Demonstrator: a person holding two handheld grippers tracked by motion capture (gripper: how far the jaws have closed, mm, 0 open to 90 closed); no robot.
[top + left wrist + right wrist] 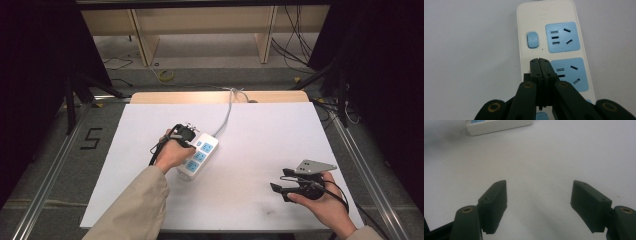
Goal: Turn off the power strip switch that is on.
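Observation:
A white power strip [198,155] with blue sockets lies left of centre on the white table top [260,135], its cable [227,112] running off the far edge. My left gripper [190,140] hovers over the strip. In the left gripper view that gripper [539,61] is shut, its tips resting on the strip [534,15] beside the middle socket [570,72], below a blue rocker switch [532,40]. My right gripper [280,181] sits near the front right of the table. It is open [539,202] with nothing between its jaws, and the strip's end [499,126] lies far ahead.
Wooden shelving [200,25] and loose cables [295,45] lie on the floor beyond the table. Metal rails [50,165] run along both sides. A wide stretch of table surface separates the two grippers.

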